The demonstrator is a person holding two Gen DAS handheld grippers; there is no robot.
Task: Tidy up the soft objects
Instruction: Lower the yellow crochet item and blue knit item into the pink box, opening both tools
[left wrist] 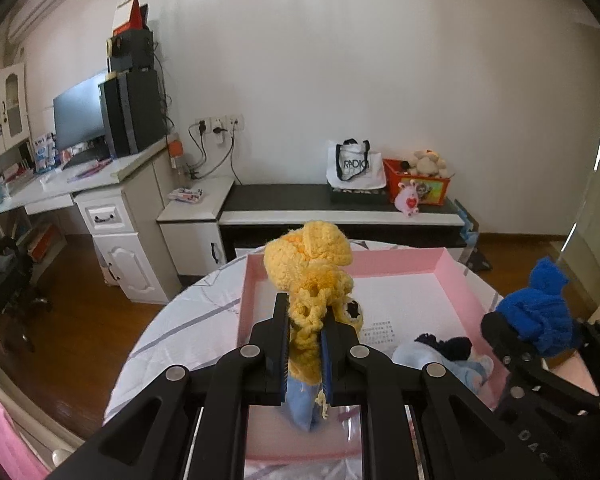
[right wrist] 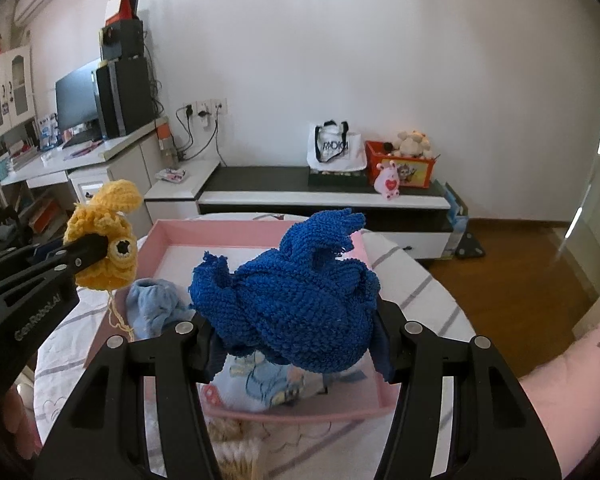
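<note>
The left gripper is clamped on a yellow crocheted yarn toy, held above the near left part of the shallow pink rectangular tray. The right gripper pinches a bulky dark-blue knitted bundle over the tray's near right side. Inside the tray, at its near edge, lies a pale blue soft cloth item.

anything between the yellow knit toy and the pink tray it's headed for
Nothing visible blocks it. The yellow knit toy, clamped in the left tool, hangs above the pink tray, whose white floor ahead is bare. The light blue garments lie only in the tray's near right corner.
</note>
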